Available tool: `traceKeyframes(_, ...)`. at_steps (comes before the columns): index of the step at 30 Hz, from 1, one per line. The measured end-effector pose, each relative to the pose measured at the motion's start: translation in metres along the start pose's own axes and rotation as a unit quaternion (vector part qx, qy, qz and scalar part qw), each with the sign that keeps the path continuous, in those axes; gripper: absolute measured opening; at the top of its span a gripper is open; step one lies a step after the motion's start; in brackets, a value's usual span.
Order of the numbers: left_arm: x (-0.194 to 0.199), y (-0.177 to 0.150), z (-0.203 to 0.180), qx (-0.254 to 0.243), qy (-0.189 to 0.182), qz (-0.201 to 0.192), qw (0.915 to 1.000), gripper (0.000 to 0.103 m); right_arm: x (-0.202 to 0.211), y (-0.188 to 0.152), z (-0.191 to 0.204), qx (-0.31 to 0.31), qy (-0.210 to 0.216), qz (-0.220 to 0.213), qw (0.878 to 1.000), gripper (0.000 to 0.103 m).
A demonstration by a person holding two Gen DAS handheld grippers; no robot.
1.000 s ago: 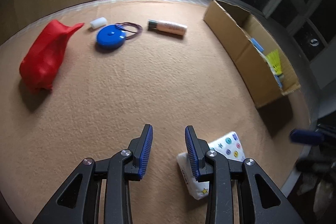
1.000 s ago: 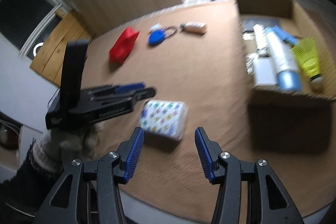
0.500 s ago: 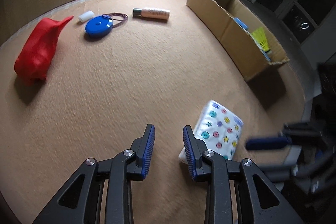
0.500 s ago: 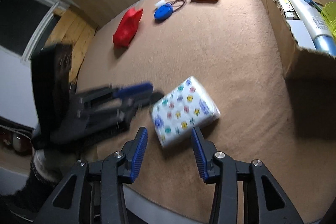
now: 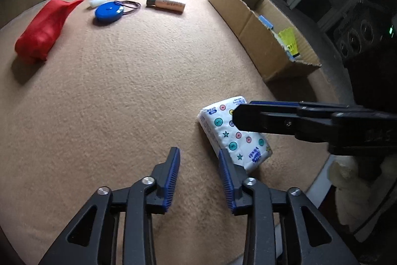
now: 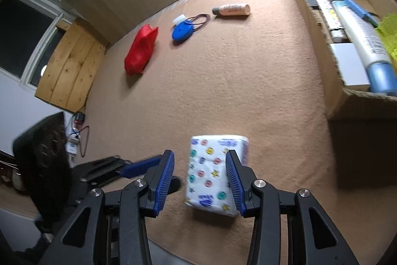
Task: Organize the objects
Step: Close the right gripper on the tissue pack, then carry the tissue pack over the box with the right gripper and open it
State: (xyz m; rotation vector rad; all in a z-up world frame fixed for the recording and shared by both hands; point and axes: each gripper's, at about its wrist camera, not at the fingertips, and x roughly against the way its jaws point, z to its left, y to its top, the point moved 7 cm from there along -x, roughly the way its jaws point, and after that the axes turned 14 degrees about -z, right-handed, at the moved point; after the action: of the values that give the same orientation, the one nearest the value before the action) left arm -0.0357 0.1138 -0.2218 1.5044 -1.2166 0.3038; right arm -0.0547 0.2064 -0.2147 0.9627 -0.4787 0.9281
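A white tissue pack with coloured dots (image 6: 211, 173) lies on the tan carpeted table near its front edge; it also shows in the left wrist view (image 5: 223, 131). My right gripper (image 6: 199, 175) is open, its fingers hovering over the pack with the right finger above the pack's right side. My left gripper (image 5: 198, 165) is open and empty just left of the pack. The right gripper also shows from the side in the left wrist view (image 5: 310, 118), above the pack. An open cardboard box (image 6: 320, 24) stands to the right.
A red pouch (image 5: 44, 29), a blue round tape measure (image 5: 108, 13), a small white cylinder (image 5: 96, 1), a dark hair band (image 5: 129, 5) and a tan tube (image 5: 166, 5) lie at the far side. The box (image 5: 250, 24) holds a yellow shuttlecock (image 5: 289, 40) and tubes (image 6: 359, 39).
My right gripper has swung round and closed in over the tissue pack, now straddling it. My left gripper has drawn back a little to the pack's left. The pack has not moved.
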Motion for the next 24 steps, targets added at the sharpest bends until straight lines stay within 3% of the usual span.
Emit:
traceKeyframes(1, 0.002, 0.001, -0.001, 0.003, -0.003, -0.002, 1.0, 0.047, 0.001, -0.001, -0.002, -0.001, -0.002, 0.001, 1.0, 0.04)
traceKeyframes(4, 0.006, 0.0, -0.007, 0.011, -0.02, -0.001, 0.9997, 0.052, -0.001, -0.008, -0.009, -0.011, -0.002, 0.012, 1.0, 0.041)
traceKeyframes(12, -0.009, -0.007, -0.03, 0.012, -0.049, 0.018, 0.9986, 0.052, -0.009, -0.017, -0.01, -0.012, 0.003, 0.03, 0.999, 0.042)
traceKeyframes(24, -0.02, -0.005, -0.034, 0.022, -0.048, 0.013, 0.9985, 0.045, -0.01, -0.017, -0.006, 0.012, -0.005, 0.034, 0.999, 0.041)
